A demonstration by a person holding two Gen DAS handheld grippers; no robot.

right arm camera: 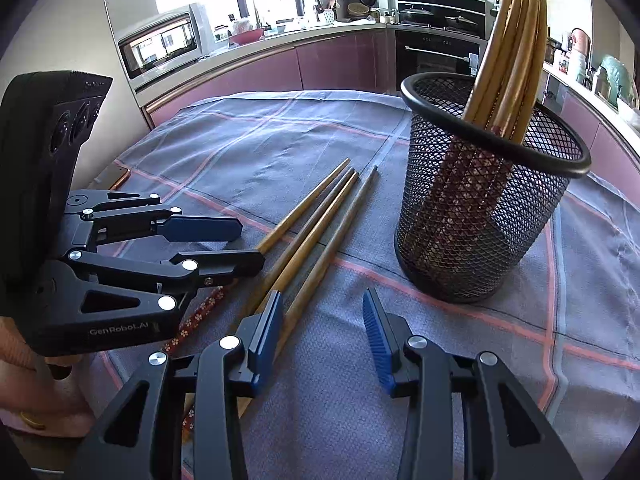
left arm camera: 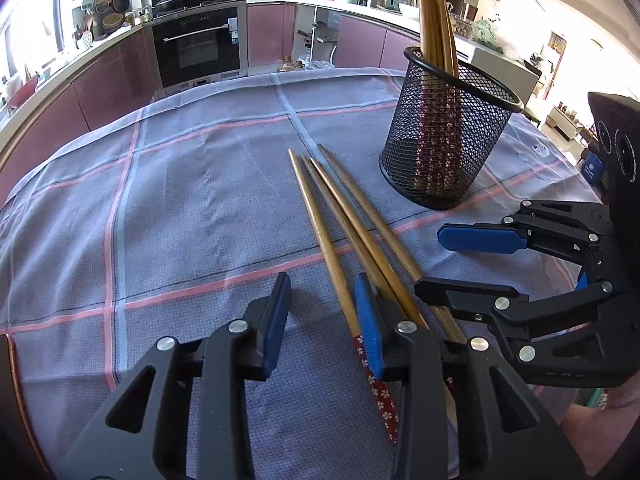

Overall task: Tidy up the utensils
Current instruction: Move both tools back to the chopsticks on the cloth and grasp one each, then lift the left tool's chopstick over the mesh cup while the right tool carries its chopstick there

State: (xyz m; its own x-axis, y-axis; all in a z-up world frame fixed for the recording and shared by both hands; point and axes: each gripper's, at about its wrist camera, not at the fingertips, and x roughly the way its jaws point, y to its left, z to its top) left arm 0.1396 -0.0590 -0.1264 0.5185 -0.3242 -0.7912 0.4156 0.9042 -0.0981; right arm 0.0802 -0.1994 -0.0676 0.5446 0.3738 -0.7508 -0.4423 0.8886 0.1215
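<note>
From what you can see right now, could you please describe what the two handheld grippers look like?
Both are matte black plastic linkage grippers with silver pivot pins and ribbed blue finger pads. The left gripper carries white "GenRobot.AI" lettering and a black camera block with round lenses; the right gripper looks the same. No cables show.

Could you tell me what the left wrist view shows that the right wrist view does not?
Only the left wrist view shows the left gripper from behind, one chopstick running between its fingers with none pressing it. Only the right wrist view shows the right gripper from behind, its gap empty, and a microwave on the counter. Both show four loose chopsticks, the mesh holder with chopsticks upright inside, the checked tablecloth and the oven.
</note>
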